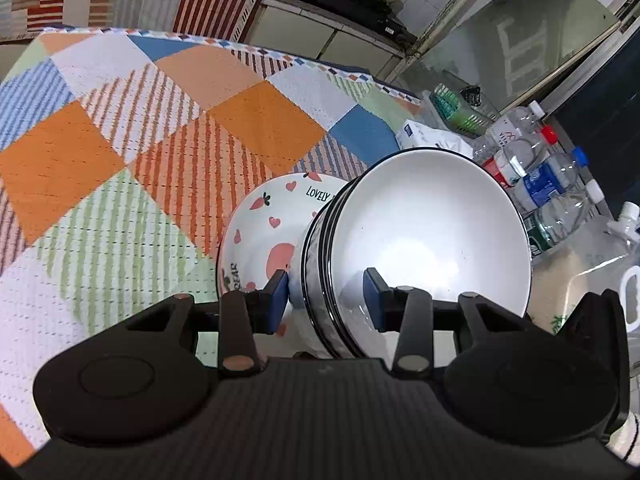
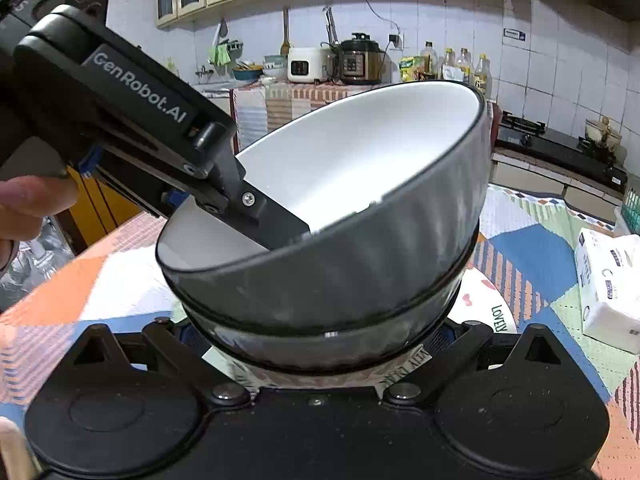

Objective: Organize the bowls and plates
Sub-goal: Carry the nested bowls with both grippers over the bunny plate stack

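Two nested grey bowls [image 1: 432, 240] with white insides and black rims sit tilted on a white plate [image 1: 264, 232] printed with pink strawberries and hearts. My left gripper [image 1: 326, 300] is shut on the wall of the nested bowls, one pad outside, one inside. In the right wrist view the bowls [image 2: 340, 272] fill the middle, with the left gripper's finger [image 2: 276, 220] reaching inside the top bowl. My right gripper [image 2: 320, 340] straddles the base of the lower bowl; its fingertips are hidden behind the bowl. The plate's edge [image 2: 488, 304] shows beneath.
A patchwork cloth [image 1: 120, 140] covers the table. A tissue pack [image 2: 608, 276] lies at the right. Several plastic bottles [image 1: 540, 184] and a green basket [image 1: 456, 108] stand beyond the table edge. A kitchen counter with appliances [image 2: 352, 64] is behind.
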Tool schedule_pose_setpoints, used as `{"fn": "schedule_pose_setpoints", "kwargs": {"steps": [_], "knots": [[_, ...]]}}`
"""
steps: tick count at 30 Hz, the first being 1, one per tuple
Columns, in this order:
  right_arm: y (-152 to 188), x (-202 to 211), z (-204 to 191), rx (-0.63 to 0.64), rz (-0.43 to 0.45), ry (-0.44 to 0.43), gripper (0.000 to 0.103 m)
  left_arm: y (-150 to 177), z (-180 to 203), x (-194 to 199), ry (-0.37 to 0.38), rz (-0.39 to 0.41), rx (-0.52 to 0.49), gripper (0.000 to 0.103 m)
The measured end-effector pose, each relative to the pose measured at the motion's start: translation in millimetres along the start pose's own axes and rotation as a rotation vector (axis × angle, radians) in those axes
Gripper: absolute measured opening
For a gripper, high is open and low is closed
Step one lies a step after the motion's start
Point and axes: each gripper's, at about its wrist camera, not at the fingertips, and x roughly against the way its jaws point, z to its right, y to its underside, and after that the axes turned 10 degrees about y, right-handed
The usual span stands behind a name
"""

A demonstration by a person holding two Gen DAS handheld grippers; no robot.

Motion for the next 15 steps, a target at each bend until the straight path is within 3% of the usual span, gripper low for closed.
{"fn": "schedule_pose_setpoints", "kwargs": {"steps": [15], "knots": [[10, -33, 21, 0.029, -0.08, 0.073, 0.1, -7, -13, -50, -0.001, 0.016, 0.033, 0.039]]}}
